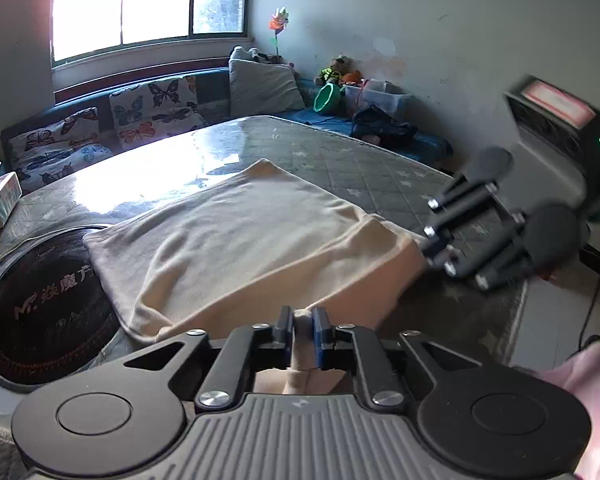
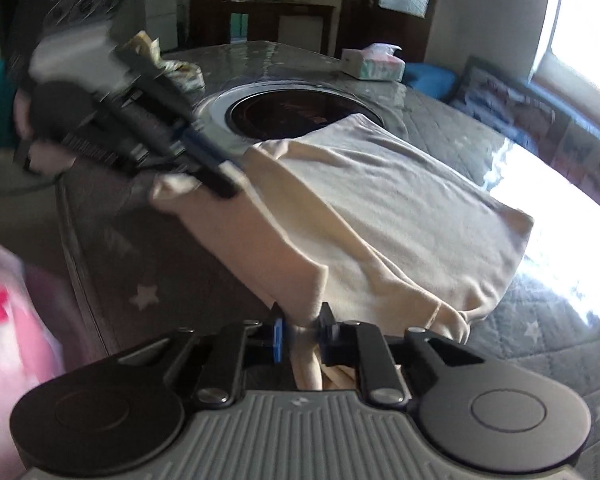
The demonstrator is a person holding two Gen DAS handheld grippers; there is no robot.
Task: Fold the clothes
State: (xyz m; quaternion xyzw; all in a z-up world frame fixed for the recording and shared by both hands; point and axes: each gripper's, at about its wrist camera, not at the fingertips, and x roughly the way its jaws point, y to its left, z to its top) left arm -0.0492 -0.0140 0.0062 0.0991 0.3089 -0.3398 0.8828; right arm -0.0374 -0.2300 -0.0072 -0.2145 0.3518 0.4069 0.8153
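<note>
A cream garment [image 1: 236, 248] lies partly folded on the quilted table; it also shows in the right wrist view [image 2: 400, 216]. My left gripper [image 1: 303, 322] is shut on its near edge and lifts that edge off the table. My right gripper [image 2: 302, 320] is shut on the same edge further along, cloth bunched between its jaws. Each gripper shows in the other's view: the right one [image 1: 432, 250] at the garment's right corner, the left one [image 2: 220, 184] at its left corner, blurred.
A round black induction hob [image 1: 40, 304] is set in the table, under the garment's far-left edge. A tissue box [image 2: 374, 63] and a crumpled bag [image 2: 172, 65] sit on the table. A cushioned bench [image 1: 140, 116] with toys runs behind it. A pink sleeve [image 2: 8, 320] is close.
</note>
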